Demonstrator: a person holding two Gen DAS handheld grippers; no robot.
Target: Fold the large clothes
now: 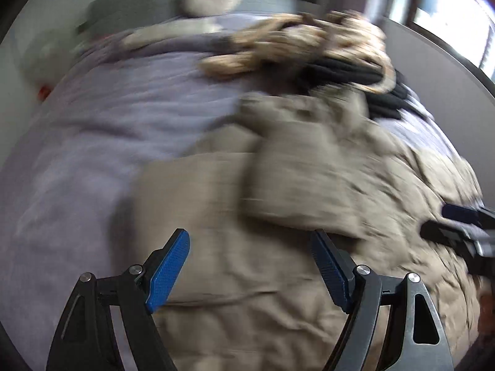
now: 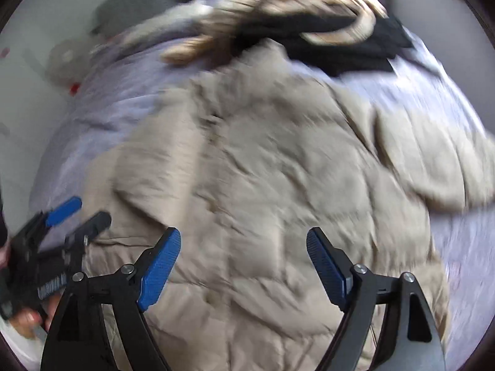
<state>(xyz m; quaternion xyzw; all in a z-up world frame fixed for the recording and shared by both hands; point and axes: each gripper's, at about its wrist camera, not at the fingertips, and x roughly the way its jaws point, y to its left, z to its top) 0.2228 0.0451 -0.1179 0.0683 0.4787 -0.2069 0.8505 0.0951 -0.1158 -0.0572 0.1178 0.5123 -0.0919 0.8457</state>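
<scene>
A beige quilted jacket (image 2: 263, 160) lies spread and rumpled across a bed with a lavender sheet (image 1: 102, 117), as the left gripper (image 1: 249, 266) and right gripper (image 2: 243, 262) hover above its near end, fingers of both wide apart and holding nothing. A clean fold likely calls for pinching the hem at matching corners and lifting evenly. Beyond lie a black garment (image 2: 340, 43), tan plush items (image 1: 297, 40), a grey headboard (image 1: 148, 3) and a bright window (image 1: 458, 9).

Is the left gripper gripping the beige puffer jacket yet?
Cannot tell. The left gripper is wide open over the beige puffer jacket with nothing pinched, but motion blur in the left wrist view hides whether the fingertips touch.
</scene>
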